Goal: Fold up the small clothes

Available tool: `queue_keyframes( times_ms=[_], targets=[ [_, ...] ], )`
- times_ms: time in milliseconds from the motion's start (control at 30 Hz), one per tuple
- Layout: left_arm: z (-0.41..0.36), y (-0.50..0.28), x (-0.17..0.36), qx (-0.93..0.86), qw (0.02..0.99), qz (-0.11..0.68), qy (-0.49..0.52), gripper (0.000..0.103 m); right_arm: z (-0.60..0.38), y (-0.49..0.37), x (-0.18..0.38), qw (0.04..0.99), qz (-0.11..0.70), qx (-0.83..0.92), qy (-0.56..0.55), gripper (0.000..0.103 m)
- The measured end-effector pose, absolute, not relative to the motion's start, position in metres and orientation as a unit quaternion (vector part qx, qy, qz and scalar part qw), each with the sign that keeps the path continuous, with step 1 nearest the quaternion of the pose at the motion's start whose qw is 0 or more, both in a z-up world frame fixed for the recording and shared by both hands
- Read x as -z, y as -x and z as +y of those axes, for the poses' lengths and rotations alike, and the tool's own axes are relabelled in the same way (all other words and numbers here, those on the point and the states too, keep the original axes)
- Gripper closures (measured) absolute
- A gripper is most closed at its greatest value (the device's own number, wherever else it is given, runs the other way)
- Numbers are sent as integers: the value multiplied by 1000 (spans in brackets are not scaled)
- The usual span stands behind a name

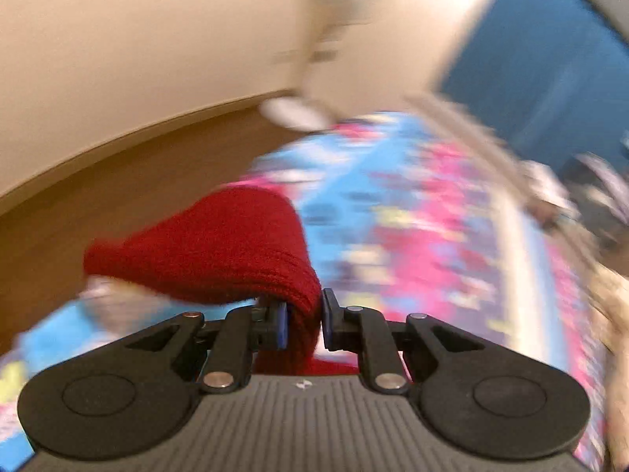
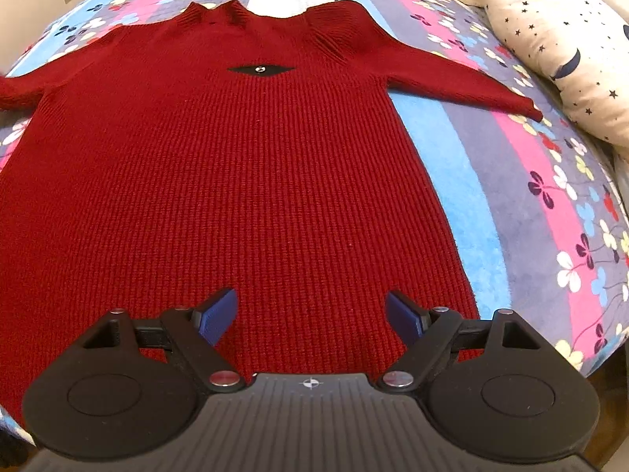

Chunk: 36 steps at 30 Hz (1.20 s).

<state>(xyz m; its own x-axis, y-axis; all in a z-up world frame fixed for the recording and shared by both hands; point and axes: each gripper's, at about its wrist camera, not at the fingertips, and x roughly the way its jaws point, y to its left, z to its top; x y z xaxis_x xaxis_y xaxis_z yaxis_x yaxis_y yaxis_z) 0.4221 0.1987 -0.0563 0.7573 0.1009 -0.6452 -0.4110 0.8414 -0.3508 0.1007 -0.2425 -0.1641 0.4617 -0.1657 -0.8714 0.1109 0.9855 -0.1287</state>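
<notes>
- Blue-padded fingers (image 1: 284,324) on our left gripper (image 1: 306,324) pinch a fold of the red knit sweater (image 1: 220,244), most likely a sleeve end, and carry it clear of the flowered bedspread (image 1: 412,212); the left wrist view is heavily blurred.
- Our right gripper (image 2: 312,316) hovers with fingers (image 2: 218,316) spread wide over the lower body of the sweater (image 2: 236,181), holding nothing.
- We see the sweater lying flat and face up on the striped, flower-printed bedspread (image 2: 550,181), collar at the far end, its right sleeve (image 2: 464,82) stretched out toward a star-printed pillow (image 2: 558,51) at the bed's edge.
- We judge the step in hand to be folding the left sleeve across the chest: the grip should stay firm on the thick rib knit, the sleeve should travel low and land square on the body, and the free gripper could press the hem so the garment does not slide.
- A small black diamond patch (image 2: 261,69) with a pale emblem sits on the chest; we can read no lettering on it, nor elsewhere.
</notes>
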Motion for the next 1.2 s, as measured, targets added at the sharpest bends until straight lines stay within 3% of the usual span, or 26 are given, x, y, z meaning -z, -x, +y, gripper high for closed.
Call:
queue_keyframes(
  times_ms=[167, 233, 267, 300, 400, 700, 867, 933, 967, 1000, 1133, 1200],
  targets=[
    [25, -430, 43, 49, 938, 311, 147, 82, -262, -98, 164, 858, 504, 100, 20, 19],
    [-45, -424, 75, 129, 924, 349, 85, 45, -273, -99, 165, 857, 504, 112, 17, 19],
    [-72, -418, 96, 144, 915, 375, 51, 12, -278, -99, 166, 856, 504, 117, 15, 19],
    [-93, -410, 120, 137, 910, 392, 13, 8, -281, -100, 166, 855, 504, 120, 12, 19],
    [-96, -391, 157, 135, 900, 414, -26, 8, -293, -103, 164, 861, 494, 124, 14, 19],
    [62, -407, 166, -17, 901, 426, 76, 4, -322, -184, 152, 893, 431, 109, -70, 19],
    [87, -448, 183, -6, 869, 478, 126, 5, -315, -219, 149, 895, 424, 101, -93, 19],
    [81, -463, 194, -5, 860, 493, 130, 20, -306, -220, 149, 898, 424, 93, -72, 19],
    [79, -470, 200, -9, 854, 505, 128, 61, -303, -221, 150, 899, 423, 92, -60, 19],
    [81, -478, 208, -11, 845, 518, 132, 75, -301, -220, 151, 900, 423, 90, -51, 19],
    [84, -469, 204, -42, 862, 493, 113, 75, -297, -216, 154, 900, 425, 90, -38, 19],
    [90, -467, 206, -50, 864, 488, 111, 65, -299, -217, 154, 898, 428, 93, -40, 19]
  ],
)
